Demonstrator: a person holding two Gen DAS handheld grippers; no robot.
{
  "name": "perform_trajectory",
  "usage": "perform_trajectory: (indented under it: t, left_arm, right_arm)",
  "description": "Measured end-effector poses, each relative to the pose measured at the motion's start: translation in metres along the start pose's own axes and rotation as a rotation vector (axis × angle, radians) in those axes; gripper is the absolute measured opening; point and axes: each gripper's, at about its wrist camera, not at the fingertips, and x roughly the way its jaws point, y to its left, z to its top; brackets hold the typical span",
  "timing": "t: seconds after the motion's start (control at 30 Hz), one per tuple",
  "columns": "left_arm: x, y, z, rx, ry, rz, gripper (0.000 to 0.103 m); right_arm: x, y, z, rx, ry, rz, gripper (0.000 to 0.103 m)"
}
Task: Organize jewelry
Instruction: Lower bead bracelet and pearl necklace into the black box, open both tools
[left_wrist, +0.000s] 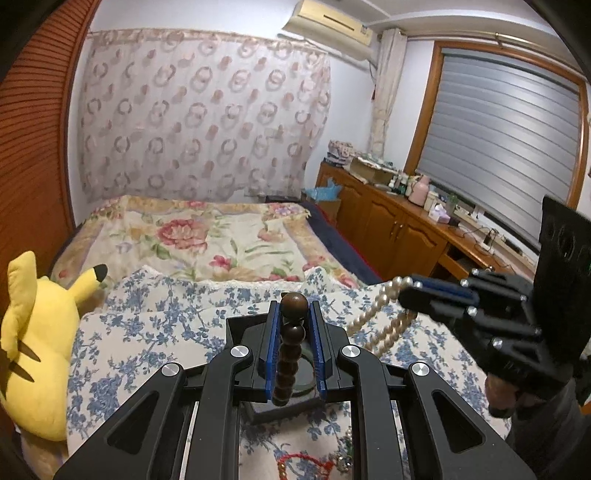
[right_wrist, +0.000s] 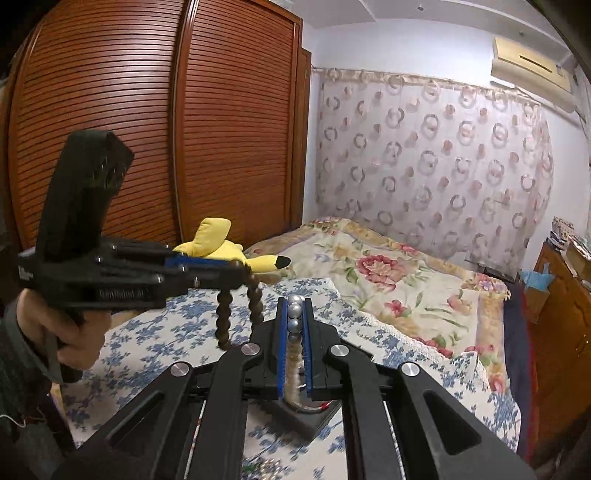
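Observation:
My left gripper (left_wrist: 294, 314) is shut on a dark brown wooden bead bracelet (left_wrist: 291, 350) and holds it up above the floral bedcloth; from the right wrist view that gripper (right_wrist: 236, 267) shows at left with the brown beads (right_wrist: 255, 299) hanging in a loop. My right gripper (right_wrist: 295, 310) is shut on a pearl necklace (right_wrist: 294, 325), whose strands hang down. In the left wrist view the right gripper (left_wrist: 404, 291) is at right with the pearls (left_wrist: 384, 317) dangling. A black box (left_wrist: 266, 410) sits below the grippers, also in the right wrist view (right_wrist: 314, 417).
Loose jewelry, with a red cord piece (left_wrist: 299, 461) and small beads (left_wrist: 345, 458), lies on the blue-flowered cloth (left_wrist: 155, 332). A yellow plush toy (left_wrist: 40, 354) sits at left. A wooden sideboard (left_wrist: 399, 229) with clutter stands at right, a slatted wardrobe (right_wrist: 147, 129) at left.

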Motion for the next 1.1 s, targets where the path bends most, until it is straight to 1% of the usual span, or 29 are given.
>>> perform_trajectory:
  t: [0.27, 0.47, 0.57, 0.8, 0.83, 0.9, 1.1]
  left_arm:
    - [0.046, 0.014, -0.016, -0.022, 0.09, -0.005, 0.015]
    - [0.062, 0.018, -0.025, -0.024, 0.125, 0.005, 0.015]
    - [0.064, 0.019, -0.027, -0.022, 0.124, 0.017, 0.015]
    - [0.056, 0.017, -0.033, -0.01, 0.115, 0.038, 0.025]
    - [0.055, 0.017, -0.034, -0.007, 0.115, 0.043, 0.027]
    - [0.049, 0.016, -0.039, 0.001, 0.113, 0.054, 0.029]
    - [0.033, 0.015, -0.058, 0.004, 0.118, 0.065, 0.031]
  right_arm:
    - [0.049, -0.021, -0.016, 0.028, 0.075, 0.024, 0.009]
    - [0.077, -0.035, -0.029, 0.066, 0.126, 0.039, 0.009]
    - [0.086, -0.037, -0.032, 0.073, 0.144, 0.034, 0.009]
    - [0.096, -0.034, -0.037, 0.063, 0.164, 0.007, 0.01]
    - [0.094, -0.034, -0.038, 0.06, 0.165, -0.002, 0.01]
    - [0.093, -0.033, -0.039, 0.058, 0.165, -0.021, 0.014]
    - [0.073, -0.03, -0.048, 0.091, 0.154, -0.035, 0.014]
